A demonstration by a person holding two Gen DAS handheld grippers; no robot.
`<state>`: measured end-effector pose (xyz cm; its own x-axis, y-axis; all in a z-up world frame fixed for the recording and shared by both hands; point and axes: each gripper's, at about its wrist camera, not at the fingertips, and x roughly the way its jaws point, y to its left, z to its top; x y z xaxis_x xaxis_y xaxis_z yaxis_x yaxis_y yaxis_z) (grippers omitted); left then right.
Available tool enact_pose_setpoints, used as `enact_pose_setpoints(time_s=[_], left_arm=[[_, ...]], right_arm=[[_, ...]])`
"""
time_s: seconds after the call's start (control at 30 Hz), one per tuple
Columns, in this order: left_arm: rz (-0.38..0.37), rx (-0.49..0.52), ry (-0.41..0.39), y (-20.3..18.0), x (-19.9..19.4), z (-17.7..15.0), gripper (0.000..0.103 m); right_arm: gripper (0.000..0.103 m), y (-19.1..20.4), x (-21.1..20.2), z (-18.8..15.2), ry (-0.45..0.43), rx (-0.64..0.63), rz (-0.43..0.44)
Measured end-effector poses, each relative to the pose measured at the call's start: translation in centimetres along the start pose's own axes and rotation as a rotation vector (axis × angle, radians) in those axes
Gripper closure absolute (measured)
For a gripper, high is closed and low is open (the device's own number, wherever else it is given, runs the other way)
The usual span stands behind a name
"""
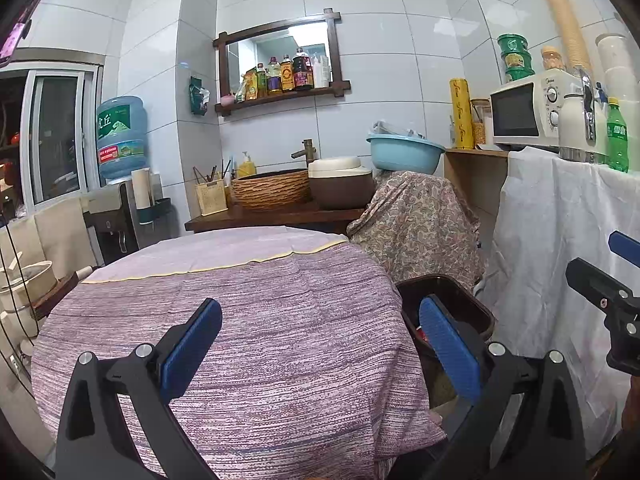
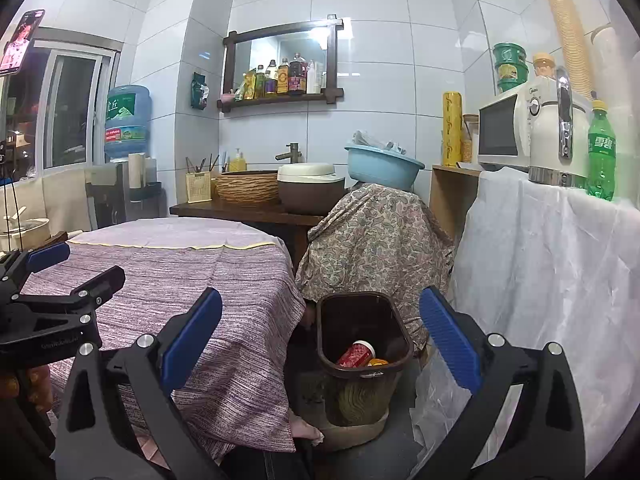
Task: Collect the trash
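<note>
Both my tools, left (image 1: 320,352) and right (image 2: 320,344), gape wide, holding nothing; bench (image 1: 260,320) bare; bin (image 2: 362,336) holds trash; collecting seems done; next, I check for strays.

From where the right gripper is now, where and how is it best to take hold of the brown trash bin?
Probably the near rim of the brown trash bin, from above. The bin stands upright with its mouth open. The tablecloth crowds its left, floral cloth is behind, white sheet on its right. One finger inside, one outside. The right gripper is open.
</note>
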<state>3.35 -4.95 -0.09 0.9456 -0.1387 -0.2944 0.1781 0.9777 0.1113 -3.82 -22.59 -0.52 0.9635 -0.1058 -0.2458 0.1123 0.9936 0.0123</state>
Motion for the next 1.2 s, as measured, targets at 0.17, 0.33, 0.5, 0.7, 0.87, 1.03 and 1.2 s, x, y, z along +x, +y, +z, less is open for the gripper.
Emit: enact_pose_setpoints(time_s=[0.17,0.33,0.5,0.7,0.87,1.03,1.2], left_arm=[[-0.002,0.0,-0.001,0.1,-0.03,-0.04,0.005],[-0.011,-0.002,0.001,0.16,0.02,-0.11,0.005],[-0.01,-0.004,0.005,0.19,0.07,-0.18,0.005],[-0.01,-0.003,0.007,0.14,0.09,-0.28,0.005],[-0.01,-0.004,0.007,0.16,0.1,-0.24,0.005],[-0.012,-0.002,0.01,0.21,0.14,-0.35,0.005],[-0.014,-0.002,0.012,0.27,0.17,-0.4,0.005]], right_arm=[[0.006,0.15,-0.1,-0.13,0.003,0.004,-0.002],[0.006,0.29,-0.13,-0.18,0.005,0.006,-0.003],[0.006,0.44,-0.2,-0.35,0.004,0.011,-0.009],[0.006,0.66,-0.13,-0.38,0.007,0.014,-0.009],[0.006,0.68,-0.13,-0.37,0.007,0.014,-0.009],[0.006,0.69,-0.11,-0.35,0.008,0.014,-0.008],[0.006,0.89,-0.12,-0.56,0.011,0.014,-0.007]])
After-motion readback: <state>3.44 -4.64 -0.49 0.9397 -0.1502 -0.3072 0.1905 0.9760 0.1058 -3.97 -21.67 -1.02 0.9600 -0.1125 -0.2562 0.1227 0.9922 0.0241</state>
